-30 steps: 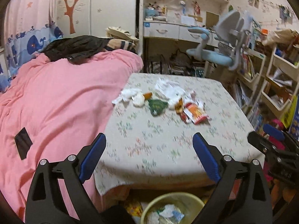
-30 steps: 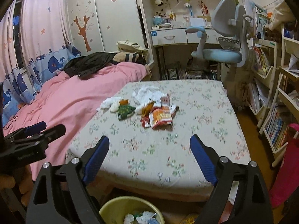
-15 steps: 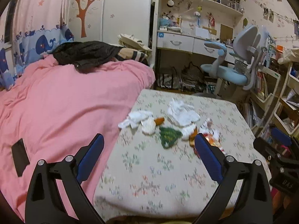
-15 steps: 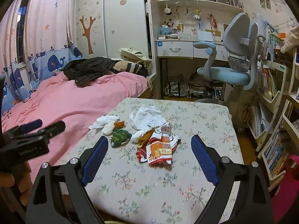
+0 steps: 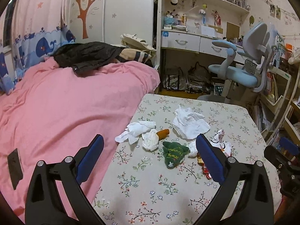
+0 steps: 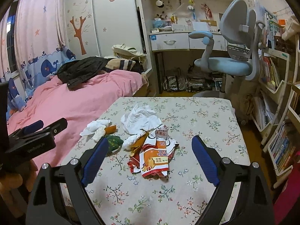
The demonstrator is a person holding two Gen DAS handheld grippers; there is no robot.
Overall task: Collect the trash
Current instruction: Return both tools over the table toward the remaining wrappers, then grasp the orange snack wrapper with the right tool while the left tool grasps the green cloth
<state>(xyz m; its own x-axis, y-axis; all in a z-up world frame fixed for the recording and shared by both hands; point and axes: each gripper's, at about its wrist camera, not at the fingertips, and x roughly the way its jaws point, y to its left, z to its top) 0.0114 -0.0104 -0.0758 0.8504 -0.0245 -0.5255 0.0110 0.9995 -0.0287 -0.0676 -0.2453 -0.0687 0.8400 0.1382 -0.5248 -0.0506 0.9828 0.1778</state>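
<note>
Trash lay in a loose heap on the counter (image 6: 196,123), near its edge beside the pink bed (image 5: 65,103), and nothing of it was collected yet. A second before, the yellow bin stood at the bottom of both views and the heap was far off; now the bin was gone from view and the heap was much nearer and larger. I judged that both hands had moved forward over the counter and that the first pick was close.

The left claw (image 5: 148,156) stood wide and empty, with the white tissue ball (image 5: 150,142) and the green cloth piece (image 5: 173,154) between its fingers in the view. The right claw (image 6: 148,157) was wide and empty too, framing the orange snack wrapper (image 6: 156,157).

The heap looked light and soft: a big crumpled white paper (image 5: 189,124), a smaller twisted tissue (image 5: 136,129), a small orange piece (image 5: 163,132) touching the tissue ball. The wrapper was flat and crinkled, so I expected it could slip.
</note>
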